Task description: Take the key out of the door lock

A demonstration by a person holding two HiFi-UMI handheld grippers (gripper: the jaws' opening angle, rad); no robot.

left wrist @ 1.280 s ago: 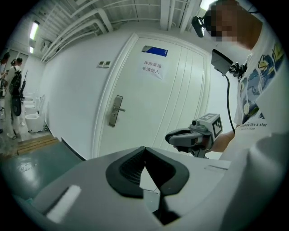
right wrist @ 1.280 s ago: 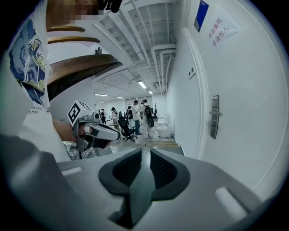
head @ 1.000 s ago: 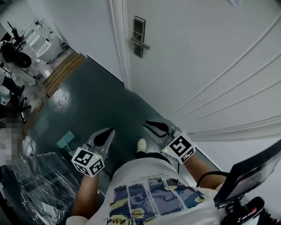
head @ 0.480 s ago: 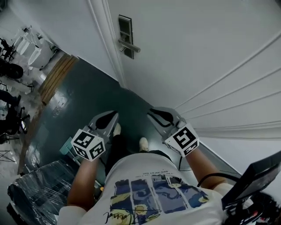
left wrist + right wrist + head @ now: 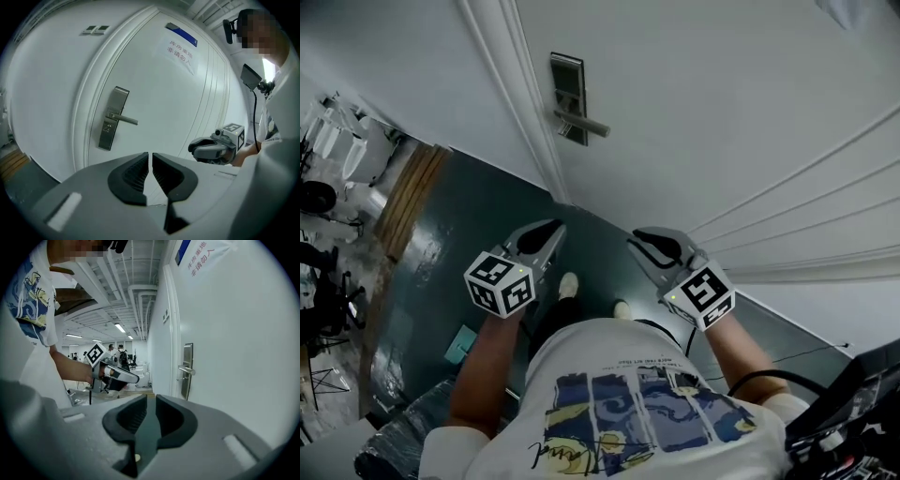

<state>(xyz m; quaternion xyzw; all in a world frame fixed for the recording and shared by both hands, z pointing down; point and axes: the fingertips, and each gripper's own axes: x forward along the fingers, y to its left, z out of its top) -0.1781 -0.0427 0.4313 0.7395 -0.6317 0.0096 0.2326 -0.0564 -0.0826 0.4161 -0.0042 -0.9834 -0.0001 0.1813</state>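
White door (image 5: 722,112) above a dark floor (image 5: 478,216). The lock plate (image 5: 569,98) is well ahead of both grippers, its key too small to see (likely under the handle (image 5: 586,125)). The left gripper (image 5: 150,157), jaws just opening, and the right gripper (image 5: 151,399) stand slightly parted and empty. Best to approach the plate squarely and open wider.

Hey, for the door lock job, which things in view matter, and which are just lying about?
Job: door; lock plate with lever handle; left gripper, its fingers have just been opening, nothing between them; right gripper. Key: too small to tell.
Lying about: plastic-wrapped bundle; wooden boards; teal sheet on floor.
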